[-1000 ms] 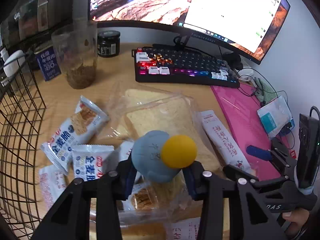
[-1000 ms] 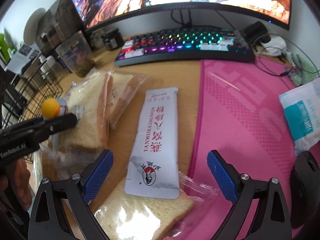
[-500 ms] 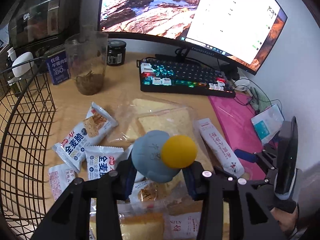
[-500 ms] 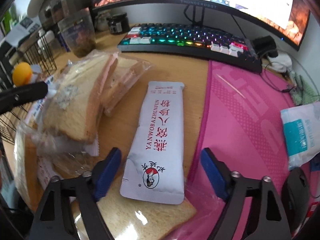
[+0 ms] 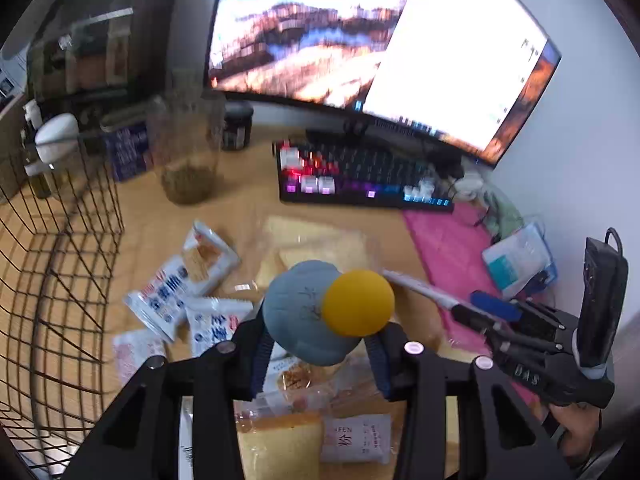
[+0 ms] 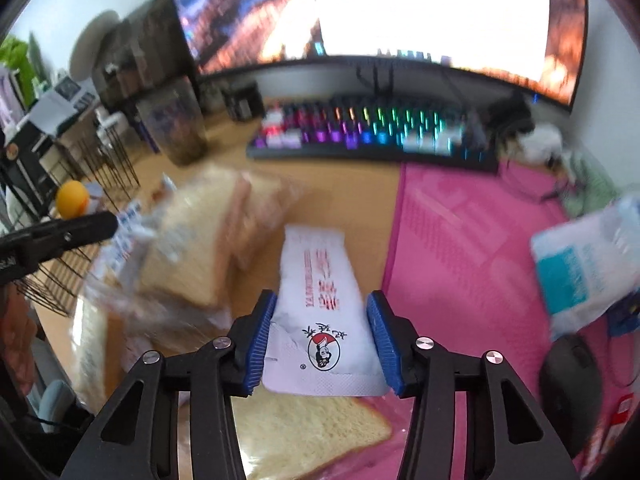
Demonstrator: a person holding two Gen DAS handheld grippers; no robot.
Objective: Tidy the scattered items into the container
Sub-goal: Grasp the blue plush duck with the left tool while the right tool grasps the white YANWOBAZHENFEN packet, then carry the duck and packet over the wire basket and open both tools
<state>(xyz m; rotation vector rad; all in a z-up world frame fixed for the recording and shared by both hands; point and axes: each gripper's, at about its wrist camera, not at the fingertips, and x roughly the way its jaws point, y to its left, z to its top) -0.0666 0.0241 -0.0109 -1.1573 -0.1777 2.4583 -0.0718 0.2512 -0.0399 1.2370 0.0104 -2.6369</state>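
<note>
Two grips: left gripper (image 5: 320, 354) clamps rounded blue-and-yellow toy (image 5: 320, 312); right gripper (image 6: 322, 338) pinches flat white sachet (image 6: 320, 312).

1. A wooden tabletop (image 5: 248, 208) stands against a pale wall (image 5: 560, 128).
2. A wide curved monitor (image 5: 360, 40) glows along the back, its right part white.
3. A backlit keyboard (image 5: 360, 176) lies below the monitor.
4. A pink mat (image 6: 460, 248) covers the tabletop's right side, touching the keyboard's near edge.
5. A dark cabinet (image 5: 100, 48) stands at the left rear.
6. Green foliage (image 6: 16, 60) shows at the far left in the right view.
</note>
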